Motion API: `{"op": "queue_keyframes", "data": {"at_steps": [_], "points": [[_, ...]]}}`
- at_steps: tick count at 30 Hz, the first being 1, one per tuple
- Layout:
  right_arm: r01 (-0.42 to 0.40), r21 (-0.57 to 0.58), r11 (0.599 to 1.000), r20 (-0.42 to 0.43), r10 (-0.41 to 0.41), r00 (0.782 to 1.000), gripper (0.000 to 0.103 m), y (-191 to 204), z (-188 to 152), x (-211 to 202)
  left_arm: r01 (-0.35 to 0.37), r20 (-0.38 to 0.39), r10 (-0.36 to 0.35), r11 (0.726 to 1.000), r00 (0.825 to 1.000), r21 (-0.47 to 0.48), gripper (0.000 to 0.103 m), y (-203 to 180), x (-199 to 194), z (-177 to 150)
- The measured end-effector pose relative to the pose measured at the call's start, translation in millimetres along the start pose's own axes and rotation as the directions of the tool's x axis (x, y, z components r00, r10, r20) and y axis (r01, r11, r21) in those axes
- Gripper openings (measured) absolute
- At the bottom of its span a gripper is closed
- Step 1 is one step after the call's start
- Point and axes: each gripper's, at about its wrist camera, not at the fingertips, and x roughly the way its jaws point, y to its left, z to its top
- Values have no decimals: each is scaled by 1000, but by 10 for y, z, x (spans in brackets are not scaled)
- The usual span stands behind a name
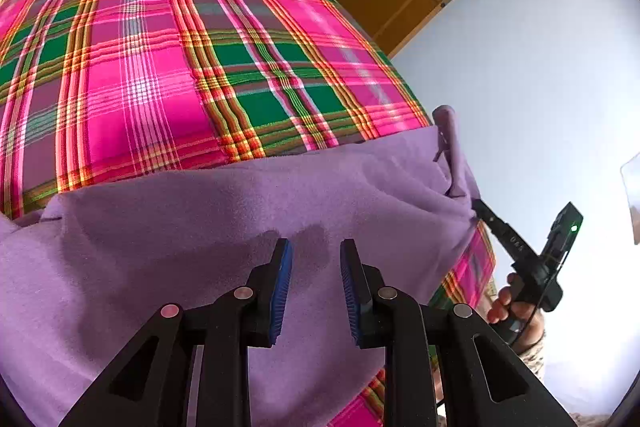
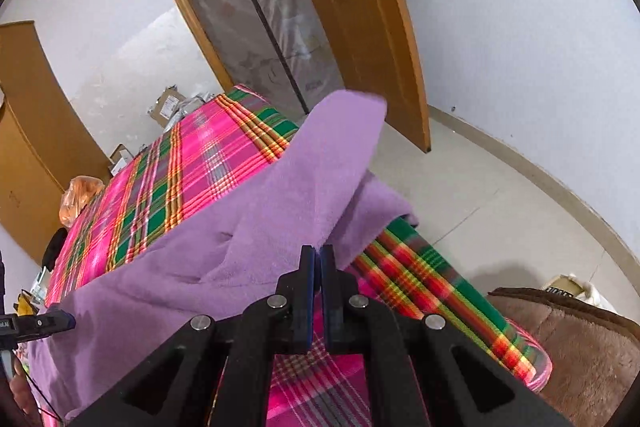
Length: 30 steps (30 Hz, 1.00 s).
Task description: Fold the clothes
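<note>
**Lilac cloth half lifted for a fold**

On the plaid bed lay the lilac cloth, a soft fleece-like garment spread across the near part of the cover and hanging a little over the bed's edge. Its far edge ran roughly straight across the plaid, which suggests it had been laid out flat for folding.

Right gripper had its jaws pressed together on a fold of the cloth, and the pinched part rose from the pads in a tall flap whose tip stood above the rest. From the left wrist view the same gripper met the cloth at its right corner, with a narrow strip standing up beside it. Holding a corner high like this probably served to carry that side over the middle.

Left gripper hovered over the cloth's middle with its blue pads apart and nothing between them; only its shadow fell on the fabric. It seemed placed there to pin or catch the cloth once the raised side came across.

Behind the bed stood a wooden door and some boxes, well clear of the work.
</note>
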Motion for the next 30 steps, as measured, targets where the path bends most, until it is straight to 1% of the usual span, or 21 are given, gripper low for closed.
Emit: {"op": "queue_keyframes", "data": {"at_steps": [2, 4, 6, 8, 10, 11, 12, 14, 15, 17, 18, 20, 23, 25, 26, 27, 30], "points": [[29, 4, 1000, 15, -29, 999, 3, -13, 36, -59, 14, -2, -14, 1000, 1000, 4, 26, -11, 18, -1], [76, 4, 997, 41, -76, 996, 4, -13, 98, -139, 17, -2, -17, 1000, 1000, 10, 26, -21, 33, 4], [72, -15, 997, 59, -71, 996, 5, 33, 200, -189, 19, -11, -19, 1000, 1000, 16, 26, -27, 70, 17], [63, -39, 997, 50, -62, 997, 6, 97, 316, -122, 24, -23, -24, 999, 999, 21, 26, -29, 118, 28], [67, -53, 996, 39, -65, 997, 16, 154, 431, -21, 30, -34, -29, 999, 999, 20, 26, -21, 163, 34], [64, -57, 996, 31, -63, 998, 27, 181, 484, 34, 30, -35, -30, 999, 999, 22, 26, -18, 171, 35], [46, -51, 998, 12, -45, 999, 35, 196, 522, 103, 32, -34, -32, 999, 999, 26, 26, -15, 180, 38], [22, -66, 998, -16, -23, 1000, 36, 268, 559, 223, 36, -36, -35, 999, 999, 31, 26, -9, 198, 50], [15, -86, 996, -29, -18, 999, 38, 317, 564, 279, 37, -38, -36, 999, 999, 33, 26, -5, 207, 57], [22, -147, 989, -71, -33, 997, 42, 409, 567, 418, 39, -43, -38, 999, 998, 33, 26, 10, 227, 71], [37, -159, 987, -88, -51, 995, 42, 439, 570, 495, 42, -47, -41, 999, 998, 33, 26, 16, 241, 83], [64, -170, 983, -106, -83, 991, 42, 468, 588, 609, 48, -51, -46, 998, 998, 28, 26, 28, 255, 98], [108, -155, 982, -127, -128, 984, 42, 447, 629, 744, 55, -54, -54, 998, 997, 22, 26, 45, 270, 117], [115, -128, 985, -131, -131, 983, 29, 395, 651, 768, 61, -54, -60, 998, 997, 18, 26, 55, 274, 126], [112, -125, 986, -125, -128, 984, 17, 377, 655, 751, 63, -54, -62, 998, 997, 15, 26, 59, 277, 131], [110, -123, 986, -120, -125, 985, 12, 359, 659, 733, 64, -54, -63, 998, 997, 13, 26, 61, 278, 136], [105, -118, 987, -92, -117, 989, 9, 318, 676, 656, 67, -49, -66, 998, 997, 10, 26, 62, 271, 145]]}}
